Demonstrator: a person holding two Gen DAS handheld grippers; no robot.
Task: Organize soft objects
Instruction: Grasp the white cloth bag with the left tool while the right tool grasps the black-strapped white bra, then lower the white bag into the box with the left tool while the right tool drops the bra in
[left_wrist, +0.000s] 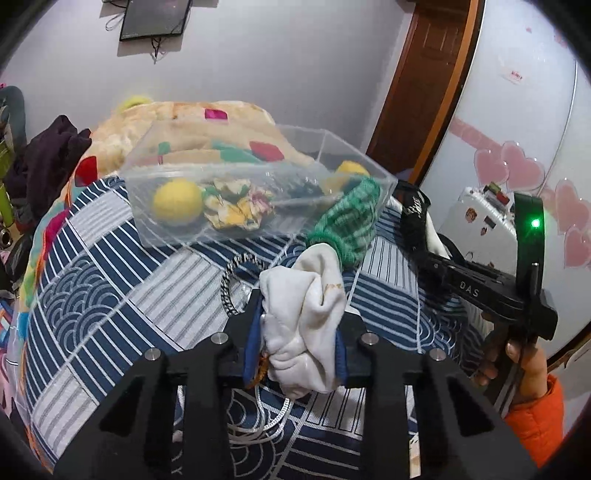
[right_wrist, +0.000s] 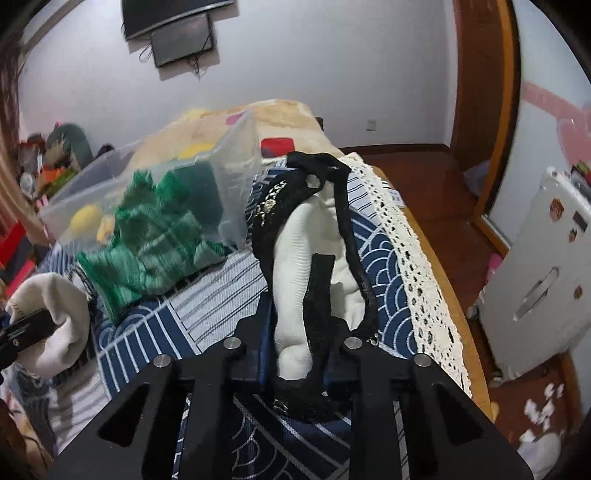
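My left gripper (left_wrist: 301, 323) is shut on a crumpled white sock (left_wrist: 314, 291), squeezed between its blue pads just above the bed. Beyond it a green knitted glove (left_wrist: 351, 221) leans against a clear plastic box (left_wrist: 236, 229) holding a yellow ball (left_wrist: 177, 201) and a patterned cloth (left_wrist: 236, 206). In the right wrist view my right gripper (right_wrist: 299, 336) is shut on a white garment (right_wrist: 306, 258) wrapped in black mesh straps (right_wrist: 266, 218). The glove (right_wrist: 147, 243) and box (right_wrist: 236, 166) lie to its left. At the far left edge of that view the sock (right_wrist: 55, 306) shows in the left gripper (right_wrist: 22, 332).
A blue-and-white patterned sheet (left_wrist: 110, 280) covers the bed, with a beige blanket (left_wrist: 177, 122) behind the box. A black-and-white chain loop (left_wrist: 229, 291) and white cord (left_wrist: 258, 428) lie under the left gripper. A lace trim (right_wrist: 413, 266) marks the bed's right edge; a white suitcase (right_wrist: 539, 288) stands beyond.
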